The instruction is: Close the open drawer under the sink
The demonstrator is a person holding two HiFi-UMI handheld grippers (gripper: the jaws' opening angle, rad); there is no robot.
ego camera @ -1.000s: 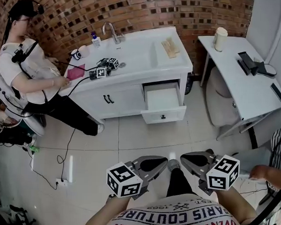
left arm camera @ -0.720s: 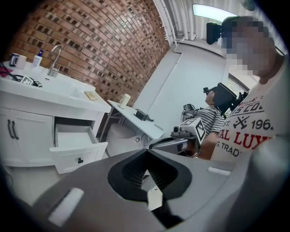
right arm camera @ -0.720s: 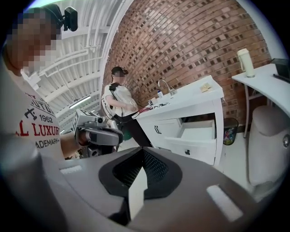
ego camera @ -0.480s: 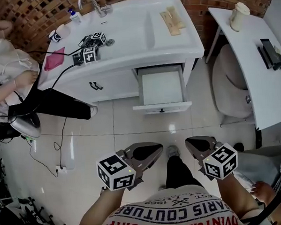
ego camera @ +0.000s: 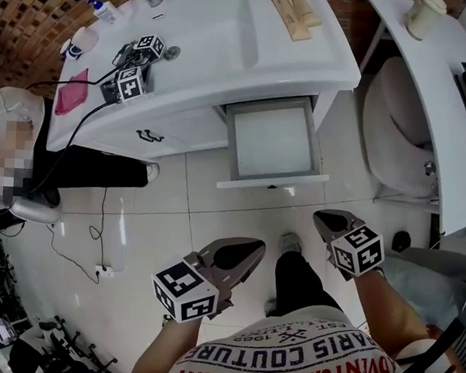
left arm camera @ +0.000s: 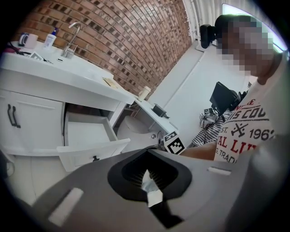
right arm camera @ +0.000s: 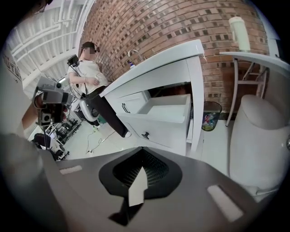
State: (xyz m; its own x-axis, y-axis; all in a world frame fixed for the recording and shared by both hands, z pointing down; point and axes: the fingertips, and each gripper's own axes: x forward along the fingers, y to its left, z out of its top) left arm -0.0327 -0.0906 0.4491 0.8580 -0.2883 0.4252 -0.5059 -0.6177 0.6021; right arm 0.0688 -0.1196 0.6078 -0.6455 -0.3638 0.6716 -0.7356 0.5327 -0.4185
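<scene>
Head view: white open drawer [ego camera: 273,141] upper centre under white sink counter [ego camera: 224,57], grey left gripper [ego camera: 258,245] and grey right gripper [ego camera: 319,217] lower frame, both clenched empty, likely for a flat push.

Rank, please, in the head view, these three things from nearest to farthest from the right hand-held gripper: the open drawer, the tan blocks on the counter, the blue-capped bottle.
1. The open drawer: just ahead of the right hand-held gripper, under the counter.
2. The tan blocks: on the counter, beyond the drawer.
3. The blue-capped bottle: at the counter's far left back corner.
</scene>
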